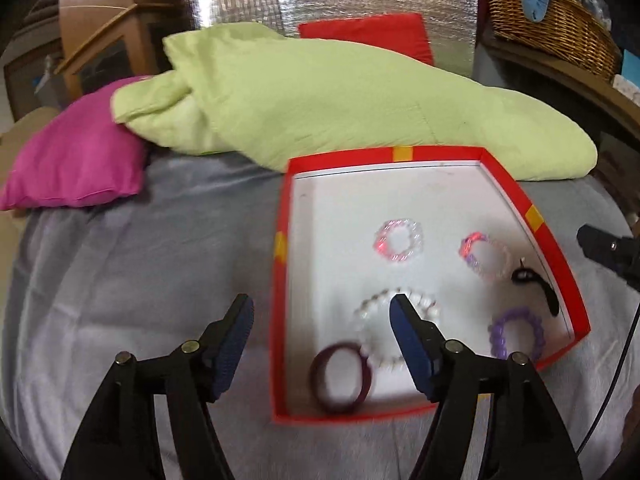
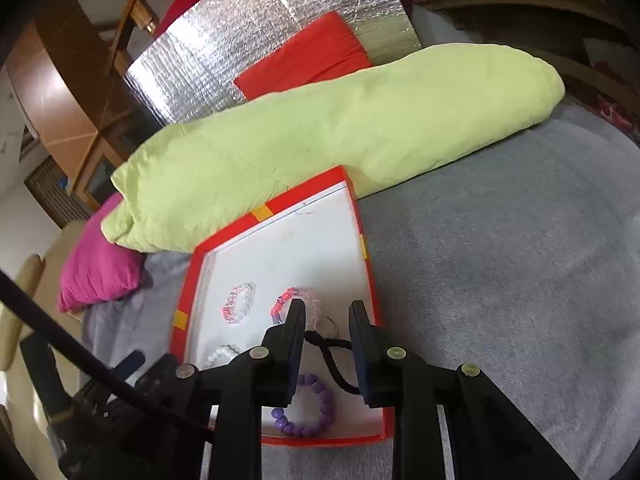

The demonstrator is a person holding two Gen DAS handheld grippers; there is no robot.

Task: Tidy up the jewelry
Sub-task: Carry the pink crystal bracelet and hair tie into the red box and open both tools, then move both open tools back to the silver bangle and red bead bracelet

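Note:
A red-rimmed box (image 1: pixel 282 288) with a white floor lies on the grey bed cover and holds several bracelets: a dark maroon band (image 1: pixel 340 378), a white bead bracelet (image 1: pixel 376 308), a pink clear one (image 1: pixel 398 240), a pink-lilac one (image 1: pixel 486 256), a purple bead one (image 1: pixel 516 332) and a black cord with a ring (image 1: pixel 536 280). My left gripper (image 1: pixel 322 308) is open and empty, straddling the box's left wall. My right gripper (image 2: pixel 326 312) is open and empty above the black cord (image 2: pixel 332 346), beside the purple beads (image 2: pixel 310 412) and the box rim (image 2: pixel 372 280).
A long pale green pillow (image 1: pixel 320 92) lies right behind the box. A magenta cushion (image 1: pixel 76 156) sits at the left, a red cushion (image 1: pixel 372 32) and silver foil panel behind. A wicker basket (image 1: pixel 552 20) stands on a shelf at the right. Grey cover (image 2: pixel 500 260) spreads right of the box.

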